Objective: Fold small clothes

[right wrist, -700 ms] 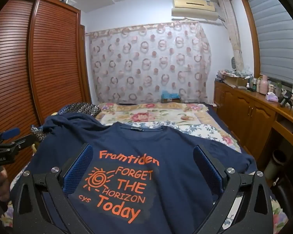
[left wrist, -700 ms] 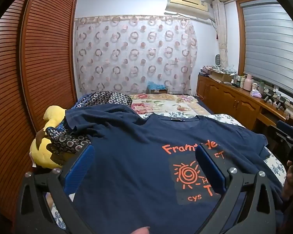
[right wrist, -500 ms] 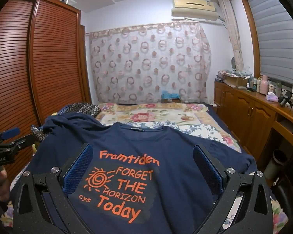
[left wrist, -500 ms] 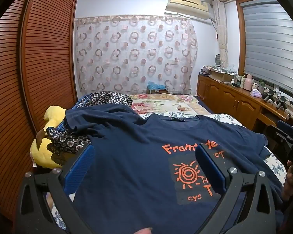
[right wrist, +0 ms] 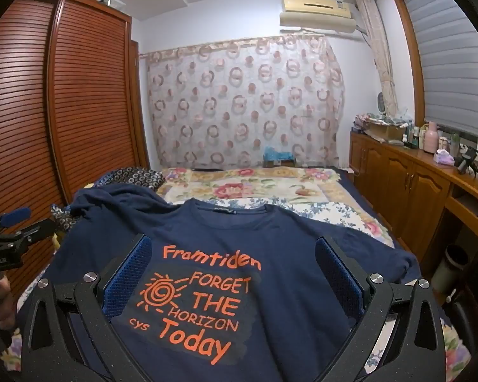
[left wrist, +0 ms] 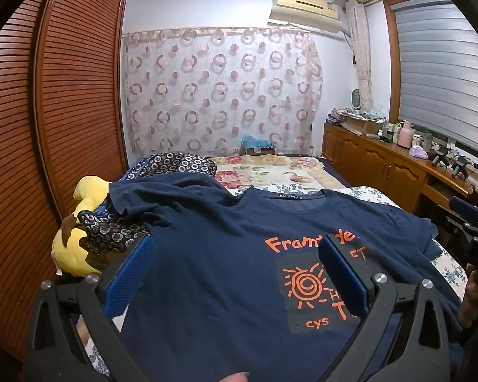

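Left gripper [left wrist: 235,273] jaws wide apart, hovering over navy T-shirt [left wrist: 213,254] spread front-up on bed [left wrist: 360,192]. Orange sun print beside right finger. Shirt's left sleeve draped over yellow plush toy [left wrist: 76,248]. Right gripper [left wrist: 471,222] at right edge.

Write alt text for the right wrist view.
A navy T-shirt with orange print lies face up and spread on a bed, framed by the open, empty right tool. The left tool shows at the left edge; a louvred wardrobe stands behind it.
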Tool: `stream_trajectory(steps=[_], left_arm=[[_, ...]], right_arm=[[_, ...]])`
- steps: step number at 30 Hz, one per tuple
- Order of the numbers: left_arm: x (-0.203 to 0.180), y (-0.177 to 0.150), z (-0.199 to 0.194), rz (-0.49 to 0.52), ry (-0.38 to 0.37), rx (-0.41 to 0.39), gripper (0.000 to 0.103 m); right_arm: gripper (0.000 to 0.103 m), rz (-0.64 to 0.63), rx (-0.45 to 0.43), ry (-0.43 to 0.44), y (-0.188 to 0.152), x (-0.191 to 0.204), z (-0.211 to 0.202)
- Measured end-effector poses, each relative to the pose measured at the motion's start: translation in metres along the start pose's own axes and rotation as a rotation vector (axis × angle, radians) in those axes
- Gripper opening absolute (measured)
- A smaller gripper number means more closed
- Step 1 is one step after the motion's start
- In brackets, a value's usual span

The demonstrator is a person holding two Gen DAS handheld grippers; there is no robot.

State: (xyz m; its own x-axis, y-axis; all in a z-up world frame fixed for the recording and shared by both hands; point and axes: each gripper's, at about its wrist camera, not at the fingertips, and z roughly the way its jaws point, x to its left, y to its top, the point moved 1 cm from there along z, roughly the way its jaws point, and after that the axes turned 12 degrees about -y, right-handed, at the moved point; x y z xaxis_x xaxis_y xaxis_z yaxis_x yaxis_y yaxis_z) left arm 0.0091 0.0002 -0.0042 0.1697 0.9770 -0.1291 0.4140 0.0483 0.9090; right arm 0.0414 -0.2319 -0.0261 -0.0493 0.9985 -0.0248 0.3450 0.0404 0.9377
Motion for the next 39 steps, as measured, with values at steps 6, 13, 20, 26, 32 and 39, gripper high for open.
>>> stream_trajectory(steps=[6,13,20,26,32,39], left_arm=[[0.000,0.000,0.000,0.003,0.001,-0.002,0.103],[-0.001,0.000,0.000,0.007,0.003,-0.003,0.103],[-0.001,0.000,0.000,0.009,0.003,-0.005,0.103],[-0.003,0.009,-0.008,0.011,0.004,-0.009,0.103],[-0.005,0.012,-0.009,0.013,0.005,-0.010,0.103],[-0.005,0.012,-0.010,0.015,0.006,-0.011,0.103]], right_arm=[[0.103,0.001,0.001,0.000,-0.001,0.000,0.000],[0.103,0.001,0.001,0.001,-0.001,0.001,0.001],[0.103,0.002,0.002,0.001,-0.002,0.001,0.001],[0.103,0.002,0.001,0.001,-0.003,0.002,0.002],[0.103,0.002,0.002,0.001,-0.003,0.002,0.002],[0.103,0.002,0.001,0.001,-0.002,0.002,0.001]])
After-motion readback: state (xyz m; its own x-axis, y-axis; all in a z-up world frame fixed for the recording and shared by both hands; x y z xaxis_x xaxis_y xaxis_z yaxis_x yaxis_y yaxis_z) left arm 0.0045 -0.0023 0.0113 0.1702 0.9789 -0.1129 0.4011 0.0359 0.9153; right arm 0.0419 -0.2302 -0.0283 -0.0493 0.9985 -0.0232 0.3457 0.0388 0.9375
